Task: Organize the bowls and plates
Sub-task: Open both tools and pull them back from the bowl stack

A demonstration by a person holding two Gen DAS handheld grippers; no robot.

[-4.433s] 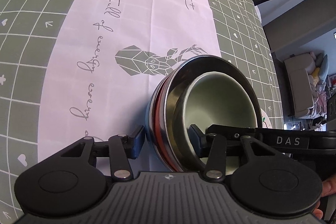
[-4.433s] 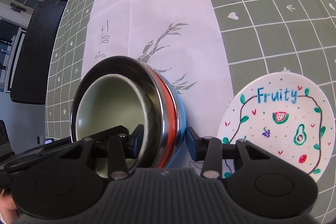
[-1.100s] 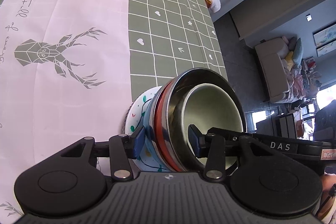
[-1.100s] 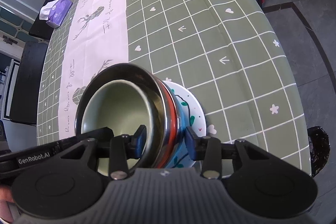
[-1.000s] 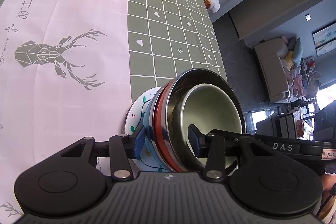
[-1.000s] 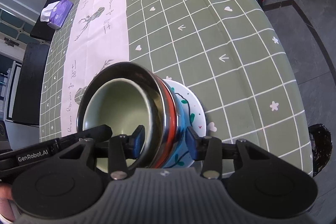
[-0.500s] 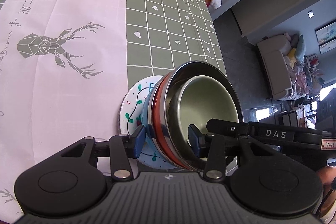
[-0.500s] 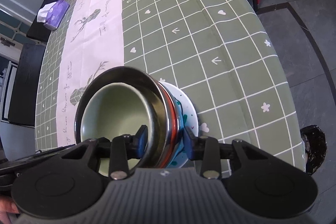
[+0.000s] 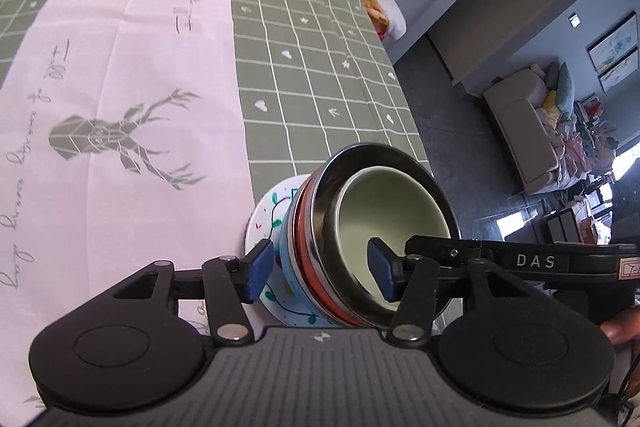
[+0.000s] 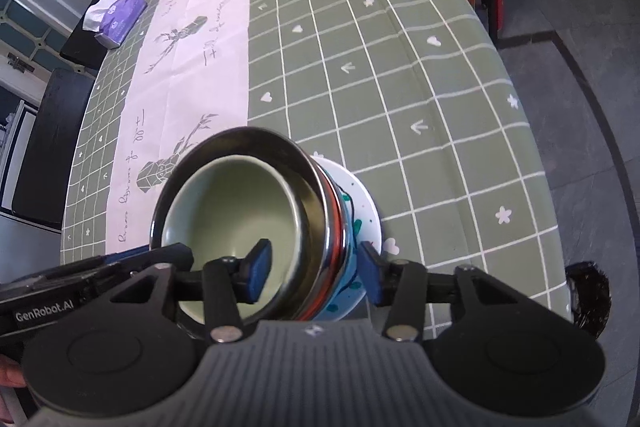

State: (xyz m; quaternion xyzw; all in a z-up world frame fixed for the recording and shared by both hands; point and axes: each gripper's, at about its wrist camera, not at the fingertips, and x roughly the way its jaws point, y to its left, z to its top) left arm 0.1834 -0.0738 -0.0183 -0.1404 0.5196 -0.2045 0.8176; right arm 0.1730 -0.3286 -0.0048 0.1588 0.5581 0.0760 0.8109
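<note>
The stack of bowls (image 9: pixel 384 223) sits on the plate (image 9: pixel 268 211) near the table (image 10: pixel 400 67) edge. Both grippers, left (image 9: pixel 320 269) and right (image 10: pixel 314 277), have their 2 fingers parted wide, straddling the stack's wall without touching it.

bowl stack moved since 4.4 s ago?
Yes. The bowl stack left the pink runner and now sits on the fruit plate over the green checked cloth, with both grippers' jaws open around its rim.
</note>
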